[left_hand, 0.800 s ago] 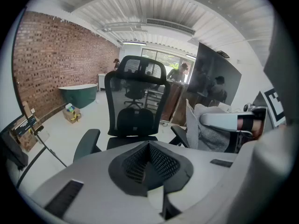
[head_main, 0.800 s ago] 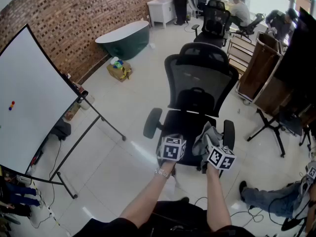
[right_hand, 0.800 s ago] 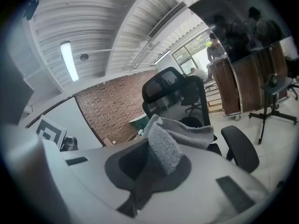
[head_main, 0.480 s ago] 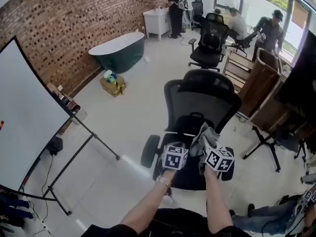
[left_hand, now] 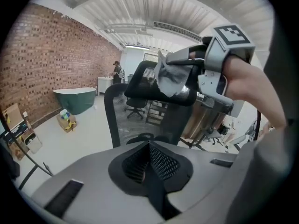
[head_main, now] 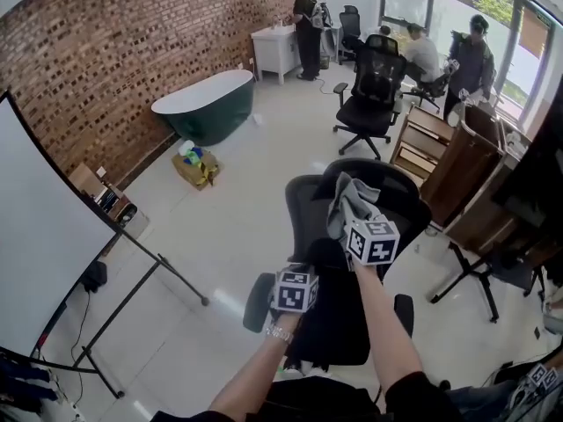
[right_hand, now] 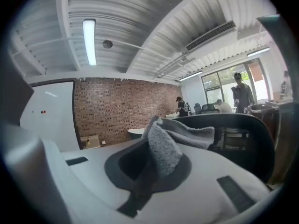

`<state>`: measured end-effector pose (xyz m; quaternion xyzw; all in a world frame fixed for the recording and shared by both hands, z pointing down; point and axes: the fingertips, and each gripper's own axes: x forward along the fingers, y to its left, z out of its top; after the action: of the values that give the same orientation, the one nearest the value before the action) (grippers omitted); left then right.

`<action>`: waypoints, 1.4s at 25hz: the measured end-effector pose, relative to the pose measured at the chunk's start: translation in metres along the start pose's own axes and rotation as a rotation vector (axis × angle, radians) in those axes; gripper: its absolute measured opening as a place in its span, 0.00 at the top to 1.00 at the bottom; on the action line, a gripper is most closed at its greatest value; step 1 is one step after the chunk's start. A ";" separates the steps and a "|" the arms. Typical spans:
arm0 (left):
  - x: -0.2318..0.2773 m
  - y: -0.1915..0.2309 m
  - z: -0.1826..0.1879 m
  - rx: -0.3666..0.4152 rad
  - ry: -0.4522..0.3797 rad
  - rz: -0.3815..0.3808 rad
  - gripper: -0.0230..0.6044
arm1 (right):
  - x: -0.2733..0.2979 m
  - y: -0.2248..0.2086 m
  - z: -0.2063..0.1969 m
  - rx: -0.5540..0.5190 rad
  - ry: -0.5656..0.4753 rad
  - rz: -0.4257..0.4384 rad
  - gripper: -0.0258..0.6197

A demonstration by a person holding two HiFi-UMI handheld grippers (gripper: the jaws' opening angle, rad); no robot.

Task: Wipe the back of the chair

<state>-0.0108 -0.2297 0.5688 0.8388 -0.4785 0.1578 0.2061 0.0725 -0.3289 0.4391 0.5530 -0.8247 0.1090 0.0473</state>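
A black office chair stands in front of me in the head view, with a mesh back (head_main: 308, 209) and a headrest (head_main: 396, 192) on top. My right gripper (head_main: 359, 227) is shut on a grey cloth (head_main: 346, 200), which is held up against the headrest. In the right gripper view the cloth (right_hand: 168, 143) bulges out of the jaws in front of the headrest (right_hand: 233, 134). My left gripper (head_main: 299, 275) is lower, near the chair back, with its jaws shut on nothing. The left gripper view shows the mesh back (left_hand: 131, 120) and the cloth (left_hand: 170, 76) above it.
A whiteboard on a stand (head_main: 44, 253) fills the left. A green bathtub (head_main: 202, 104) sits by the brick wall. Another office chair (head_main: 374, 82), a wooden cart (head_main: 449, 161) and a tripod stand (head_main: 475, 275) are behind and to the right. People stand at the back.
My right gripper has risen with the cloth from seat level up to the headrest. The left gripper has stayed low by the chair back.
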 end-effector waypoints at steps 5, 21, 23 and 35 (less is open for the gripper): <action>0.017 0.014 -0.001 0.014 0.062 0.039 0.96 | 0.050 -0.011 0.001 -0.059 0.088 -0.033 0.94; 0.063 -0.019 0.035 0.046 0.048 -0.034 0.96 | -0.120 -0.231 -0.025 0.043 0.114 -0.506 0.94; 0.065 -0.019 0.027 0.044 0.056 -0.039 0.96 | -0.126 -0.223 -0.028 0.058 0.102 -0.498 0.94; 0.036 -0.003 0.012 0.021 0.084 0.004 0.96 | 0.058 0.008 -0.047 -0.082 0.197 0.001 0.94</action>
<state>0.0104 -0.2604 0.5746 0.8328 -0.4693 0.1982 0.2167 0.0410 -0.3668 0.4956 0.5370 -0.8200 0.1291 0.1504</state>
